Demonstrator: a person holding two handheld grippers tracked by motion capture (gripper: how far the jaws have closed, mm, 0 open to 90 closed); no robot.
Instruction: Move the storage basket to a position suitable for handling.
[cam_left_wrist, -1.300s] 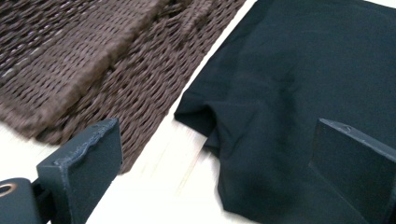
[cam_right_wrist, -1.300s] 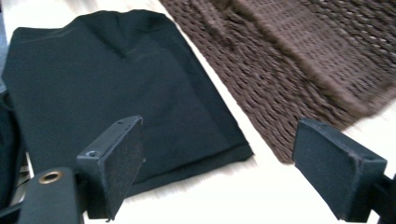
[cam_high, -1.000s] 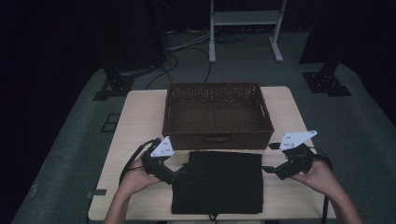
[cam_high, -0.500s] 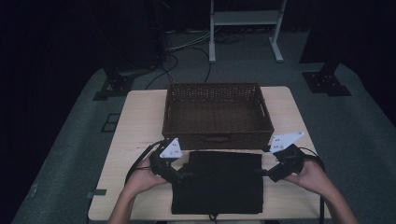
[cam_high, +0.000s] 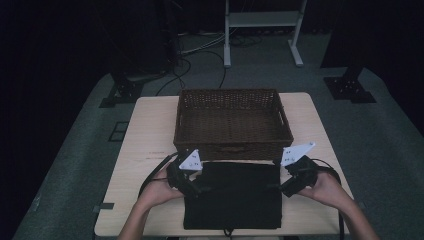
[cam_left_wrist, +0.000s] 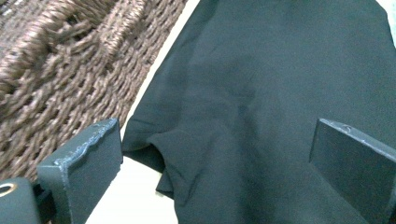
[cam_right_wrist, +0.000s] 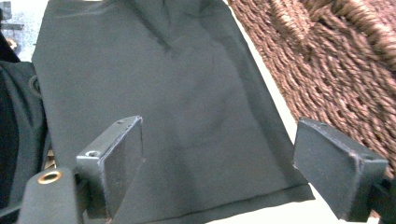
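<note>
Black cloth (cam_high: 234, 195): dark, matte, folded into a near-square, flat at lower centre of the high view. Far edge just beside the basket wall. Slightly rumpled and lifted at its corner in the lower middle of the left gripper view (cam_left_wrist: 261, 112); hemmed edge low in the right gripper view (cam_right_wrist: 154, 107).

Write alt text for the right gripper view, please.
Two open black jaws of the right gripper frame the near edge of a flat black cloth lying on a pale table. A brown wicker basket stands beside the cloth at upper right.
</note>
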